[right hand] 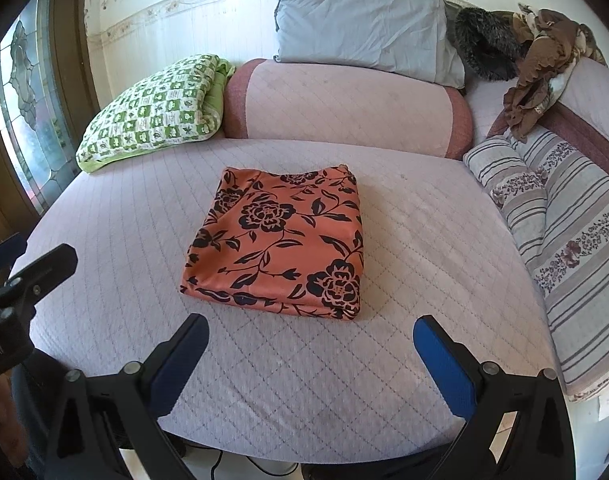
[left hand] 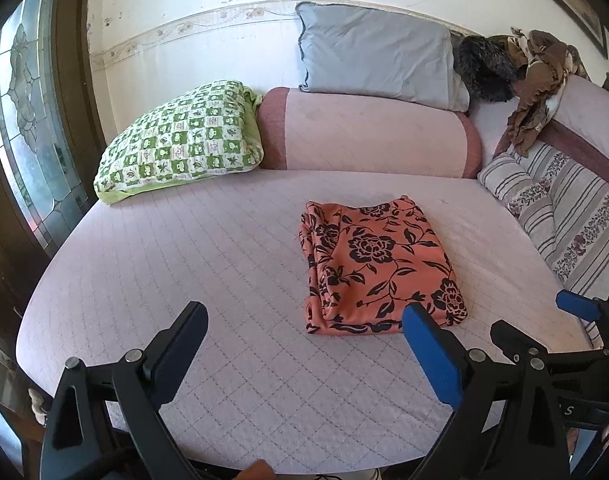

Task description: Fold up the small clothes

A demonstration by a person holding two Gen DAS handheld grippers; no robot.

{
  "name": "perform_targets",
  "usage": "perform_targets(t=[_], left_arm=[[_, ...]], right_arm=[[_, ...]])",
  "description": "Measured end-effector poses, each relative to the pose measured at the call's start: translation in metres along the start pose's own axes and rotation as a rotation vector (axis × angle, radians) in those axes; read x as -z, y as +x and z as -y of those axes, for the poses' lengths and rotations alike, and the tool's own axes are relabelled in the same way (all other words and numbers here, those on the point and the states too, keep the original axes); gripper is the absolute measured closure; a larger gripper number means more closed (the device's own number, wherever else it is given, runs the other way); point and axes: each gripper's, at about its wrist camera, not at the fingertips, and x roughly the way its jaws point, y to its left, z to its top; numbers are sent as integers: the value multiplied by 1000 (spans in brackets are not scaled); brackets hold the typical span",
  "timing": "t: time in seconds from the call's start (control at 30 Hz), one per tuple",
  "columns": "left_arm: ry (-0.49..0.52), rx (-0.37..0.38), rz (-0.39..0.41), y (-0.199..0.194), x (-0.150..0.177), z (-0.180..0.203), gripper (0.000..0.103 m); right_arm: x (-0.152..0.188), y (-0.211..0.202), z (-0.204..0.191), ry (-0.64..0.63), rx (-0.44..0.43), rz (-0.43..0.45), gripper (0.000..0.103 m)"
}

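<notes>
Already folded into a compact rectangle, the orange cloth with black flowers (left hand: 380, 268) (right hand: 280, 240) lies flat on the quilted lilac bed cover (left hand: 164, 280) (right hand: 424, 260), and every place below is told from that cloth. Its layered edges show along its left side in the left wrist view.

On the near side of the cloth, the left gripper (left hand: 304, 332) hovers over the bed cover with its jaws spread wide and nothing between them; its blue-padded finger (left hand: 428, 352) stands just at the cloth's near right corner in that view, though I cannot tell whether it touches. The right gripper (right hand: 310, 344) also hangs on the near side of the cloth, jaws wide apart and empty, apart from the fabric. It shows again at the right edge of the left wrist view (left hand: 544, 320), to the right of the cloth.

Beyond the cloth, a pink bolster (left hand: 368, 136) (right hand: 344, 104) lies across the far end of the bed, with a grey pillow (left hand: 372, 56) (right hand: 364, 24) leaning behind it. Beyond and left of the cloth sits a green checked pillow (left hand: 180, 140) (right hand: 152, 108). To the right of the cloth lies a striped floral cushion (left hand: 564, 216) (right hand: 564, 232), and beyond that a crumpled brown garment (left hand: 536, 80) (right hand: 540, 64).
</notes>
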Motion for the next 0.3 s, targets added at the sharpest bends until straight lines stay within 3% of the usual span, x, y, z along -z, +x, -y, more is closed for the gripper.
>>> perform_targets(t=[0.3], left_arm=[[5,10,5,3,-3,6,5]], right_arm=[[-1,2,2,3,3,-1,0]])
